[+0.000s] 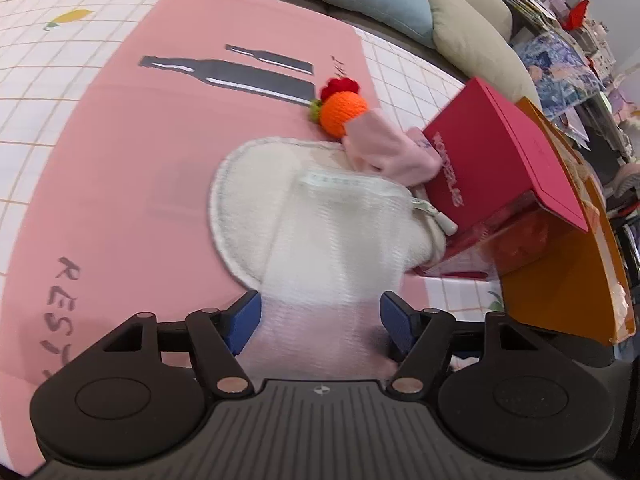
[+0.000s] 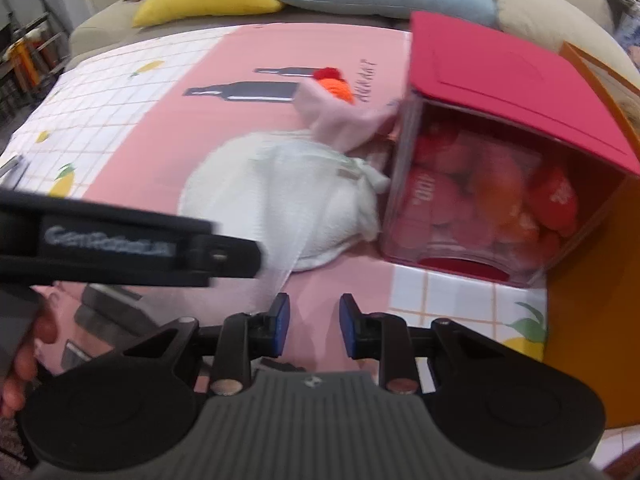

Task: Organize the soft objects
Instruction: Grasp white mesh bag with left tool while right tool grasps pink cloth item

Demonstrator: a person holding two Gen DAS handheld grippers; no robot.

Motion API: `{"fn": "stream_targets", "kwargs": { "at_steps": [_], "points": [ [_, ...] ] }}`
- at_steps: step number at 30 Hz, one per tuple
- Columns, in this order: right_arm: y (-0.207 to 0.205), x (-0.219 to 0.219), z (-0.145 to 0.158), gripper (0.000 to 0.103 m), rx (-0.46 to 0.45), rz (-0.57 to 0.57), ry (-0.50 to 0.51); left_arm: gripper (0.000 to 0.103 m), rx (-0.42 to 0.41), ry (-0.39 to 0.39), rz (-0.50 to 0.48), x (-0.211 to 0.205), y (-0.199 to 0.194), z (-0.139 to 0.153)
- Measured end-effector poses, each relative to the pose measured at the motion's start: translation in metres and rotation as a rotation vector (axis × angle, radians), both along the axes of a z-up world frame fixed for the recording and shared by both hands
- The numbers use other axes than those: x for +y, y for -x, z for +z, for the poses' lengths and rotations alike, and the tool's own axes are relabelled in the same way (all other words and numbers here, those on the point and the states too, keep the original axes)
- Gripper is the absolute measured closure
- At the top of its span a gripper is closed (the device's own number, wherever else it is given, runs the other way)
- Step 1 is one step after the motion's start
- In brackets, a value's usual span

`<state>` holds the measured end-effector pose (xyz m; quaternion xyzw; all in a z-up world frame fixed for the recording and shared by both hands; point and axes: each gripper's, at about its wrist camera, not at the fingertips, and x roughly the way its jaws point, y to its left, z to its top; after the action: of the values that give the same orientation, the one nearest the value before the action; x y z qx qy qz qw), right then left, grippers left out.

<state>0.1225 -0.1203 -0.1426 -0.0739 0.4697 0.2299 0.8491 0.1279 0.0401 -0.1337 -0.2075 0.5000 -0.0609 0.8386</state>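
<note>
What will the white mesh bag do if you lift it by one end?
The mesh bag will probably droop: its thin netting already sags between the left gripper fingers. It looks light, since only soft white padding shows inside. The zipper pull end may dangle and snag the red box it touches.

Covered table (image 1: 100, 184) (image 2: 132, 92) with soft items and boxes on it

The table wears a white grid-pattern cloth printed with small lemons, and over it lies a pink mat (image 1: 132, 152) (image 2: 192, 128) printed with two dark bottles and lettering. On the mat rests a white mesh laundry bag (image 1: 320, 216) (image 2: 280, 200) holding a round cream pad, its zipper end touching a clear box with a red lid (image 1: 492, 152) (image 2: 492, 184). A pink cloth (image 1: 384, 152) (image 2: 340, 120) lies across the bag's far side against that box, with an orange crocheted fruit (image 1: 340, 110) (image 2: 336, 84) just beyond it. An orange box (image 1: 568, 276) (image 2: 592, 280) stands beside the red-lidded one.
</note>
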Motion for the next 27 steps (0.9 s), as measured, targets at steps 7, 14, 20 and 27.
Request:
{"fn": "stream_targets", "kwargs": {
  "at_steps": [7, 14, 20, 27],
  "points": [
    [0.006, 0.009, 0.000, 0.077, -0.005, 0.066, -0.049, 0.055, 0.003, -0.098, -0.044, -0.021, 0.001, 0.003],
    [0.005, 0.011, 0.002, 0.077, -0.011, 0.069, -0.064, 0.100, -0.022, -0.158, -0.052, -0.018, 0.005, 0.005],
    [0.005, 0.008, 0.010, 0.070, -0.051, 0.031, -0.060, 0.100, -0.101, -0.188, 0.061, 0.009, 0.016, 0.028],
    [0.011, 0.038, 0.042, 0.069, -0.289, 0.106, 0.047, 0.100, -0.118, -0.213, 0.175, 0.043, 0.014, 0.037]
  ]
}}
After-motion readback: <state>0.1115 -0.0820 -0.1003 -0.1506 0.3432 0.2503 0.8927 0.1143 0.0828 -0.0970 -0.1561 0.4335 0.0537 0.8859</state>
